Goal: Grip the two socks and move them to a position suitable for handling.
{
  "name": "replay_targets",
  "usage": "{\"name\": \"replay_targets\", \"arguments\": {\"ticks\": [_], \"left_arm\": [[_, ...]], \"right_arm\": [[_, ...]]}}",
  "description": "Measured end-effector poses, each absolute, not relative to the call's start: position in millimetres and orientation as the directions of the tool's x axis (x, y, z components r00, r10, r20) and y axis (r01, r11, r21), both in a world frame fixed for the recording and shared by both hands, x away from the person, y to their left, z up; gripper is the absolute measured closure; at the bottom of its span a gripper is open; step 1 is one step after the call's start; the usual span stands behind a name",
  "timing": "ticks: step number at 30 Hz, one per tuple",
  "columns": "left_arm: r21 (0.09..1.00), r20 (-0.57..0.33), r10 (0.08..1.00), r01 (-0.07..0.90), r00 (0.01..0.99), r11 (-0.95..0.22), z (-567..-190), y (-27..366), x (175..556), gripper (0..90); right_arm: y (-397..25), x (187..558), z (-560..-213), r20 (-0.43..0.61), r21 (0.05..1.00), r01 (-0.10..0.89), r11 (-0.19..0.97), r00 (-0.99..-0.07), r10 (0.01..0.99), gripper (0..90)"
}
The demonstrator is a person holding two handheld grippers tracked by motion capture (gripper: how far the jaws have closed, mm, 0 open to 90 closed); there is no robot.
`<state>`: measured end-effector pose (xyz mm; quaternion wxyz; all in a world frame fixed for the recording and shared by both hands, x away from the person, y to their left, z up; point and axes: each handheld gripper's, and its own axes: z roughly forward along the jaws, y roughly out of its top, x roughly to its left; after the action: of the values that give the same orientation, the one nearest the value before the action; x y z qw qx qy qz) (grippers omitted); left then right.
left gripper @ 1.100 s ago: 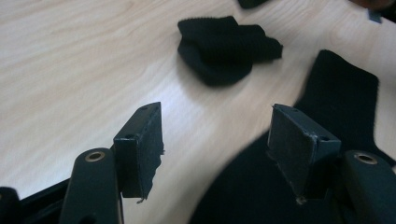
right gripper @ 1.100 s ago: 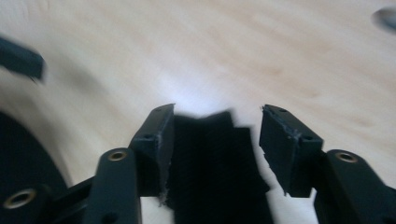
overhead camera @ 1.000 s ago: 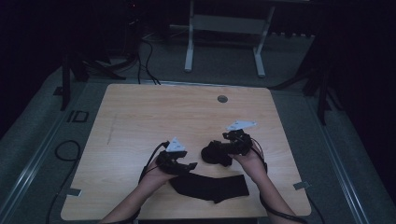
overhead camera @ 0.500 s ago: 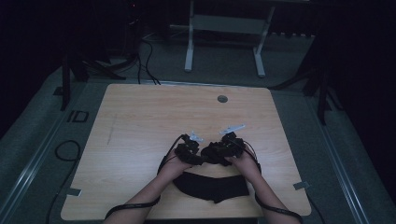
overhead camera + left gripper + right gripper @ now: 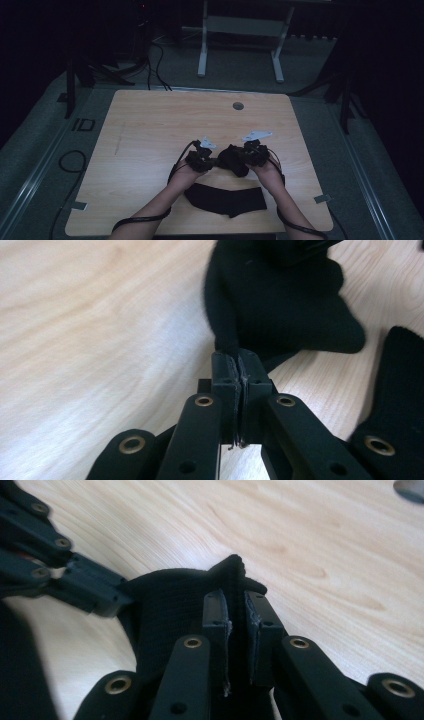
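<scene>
A bunched black sock hangs just above the wooden table between my two grippers. My left gripper is shut on one edge of it; in the left gripper view the cloth runs up out of the closed jaws at my left gripper. My right gripper is shut on the other side, with a fold of the sock pinched between the pads at my right gripper. A second black sock lies flat near the front edge, just behind the person's wrists.
A round grey grommet sits in the table's far edge. Cables trail from both grippers off the front edge. A white desk frame stands on the floor beyond the table. The table's left half and back are bare wood.
The left gripper moved right and met the right one, closing on the bunched sock that the right gripper held. The flat sock has stayed in place.
</scene>
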<state>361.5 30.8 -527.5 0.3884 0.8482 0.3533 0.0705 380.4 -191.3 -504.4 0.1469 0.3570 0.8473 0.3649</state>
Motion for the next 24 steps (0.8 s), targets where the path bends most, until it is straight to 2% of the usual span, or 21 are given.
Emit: {"name": "replay_targets", "arguments": {"ticks": [3,9,14,16,24], "left_arm": [[0.723,-0.126,0.662,0.526,0.738,-0.448,-514,40,358,88.2],[0.734,-0.063,0.675,0.492,0.735,-0.467,-491,54,354,88.2],[0.74,-0.053,0.689,0.492,0.722,-0.459,-483,71,351,88.2],[0.723,-0.001,0.707,0.489,0.707,-0.488,-484,76,350,88.3],[0.706,-0.063,0.737,0.552,0.673,-0.444,-497,105,349,88.2]], "right_arm": [[-198,375,-488,0.046,0.758,0.481,0.44,-0.713,0.7,81.0],[-202,365,-466,0.046,0.801,0.435,0.411,-0.73,0.682,81.2],[-207,358,-455,0.062,0.824,0.414,0.385,-0.743,0.666,82.1],[-207,356,-453,0.031,0.825,0.403,0.396,-0.732,0.68,82.9],[-232,359,-456,0.07,0.823,0.457,0.338,-0.672,0.737,83.4]]}}
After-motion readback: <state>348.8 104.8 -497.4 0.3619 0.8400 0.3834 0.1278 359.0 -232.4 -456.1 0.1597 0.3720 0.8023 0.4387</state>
